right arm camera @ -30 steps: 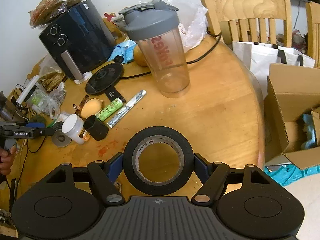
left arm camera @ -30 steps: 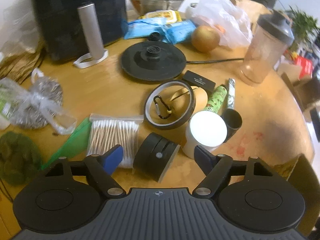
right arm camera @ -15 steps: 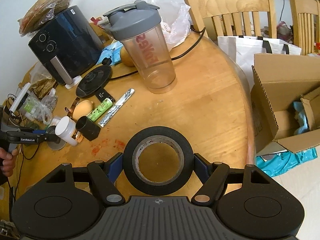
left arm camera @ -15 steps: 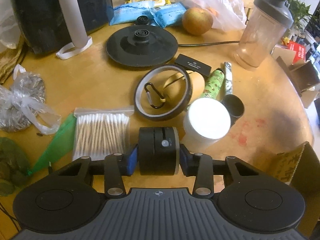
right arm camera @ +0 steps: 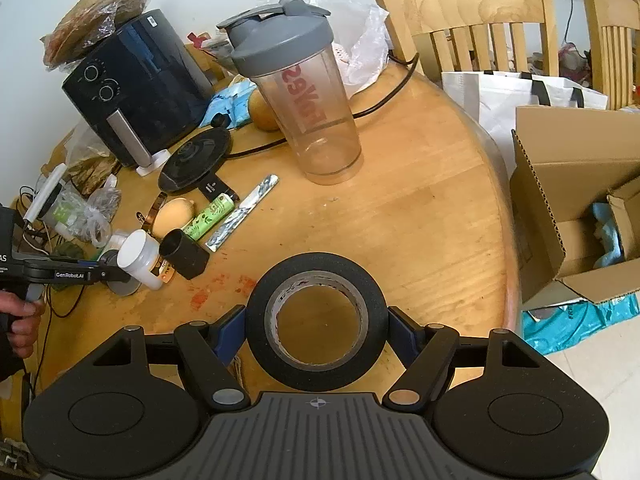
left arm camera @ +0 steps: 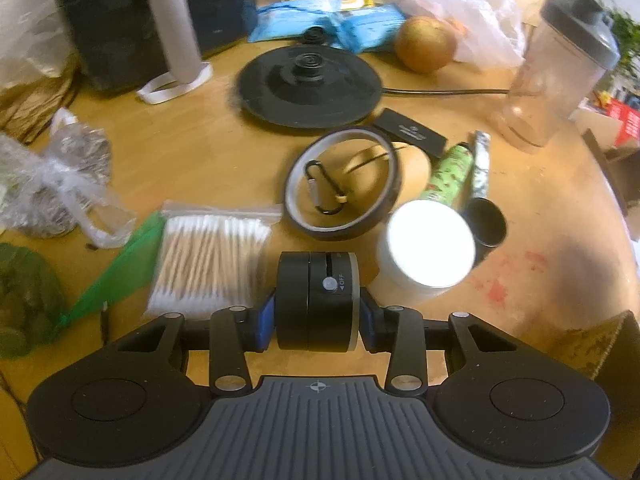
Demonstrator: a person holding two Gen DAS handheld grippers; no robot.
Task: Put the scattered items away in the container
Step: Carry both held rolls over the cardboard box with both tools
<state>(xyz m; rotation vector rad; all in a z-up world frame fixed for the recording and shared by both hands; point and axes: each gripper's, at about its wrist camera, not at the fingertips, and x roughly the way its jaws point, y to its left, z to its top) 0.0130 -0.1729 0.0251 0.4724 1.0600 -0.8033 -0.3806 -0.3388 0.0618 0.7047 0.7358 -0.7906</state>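
A black puck (left arm camera: 317, 300) is pinched across its flat faces by the left gripper (left arm camera: 317, 314); a tape roll (right arm camera: 316, 320) is clamped at its rim by the right gripper (right arm camera: 316, 326). The box (right arm camera: 560, 216) lies ahead-right of the right gripper. The smooth puck could be dropped if tilted; the jar (left arm camera: 428, 250) just ahead-right could be knocked.

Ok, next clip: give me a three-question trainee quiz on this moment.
1. True or false: the right claw grips a black tape roll.
2. The left claw holds: A) cotton swabs B) black round device C) white jar.
3. Which fruit lies beside the kettle base?

Key: 1 true; 2 B; 3 a pear-like fruit.
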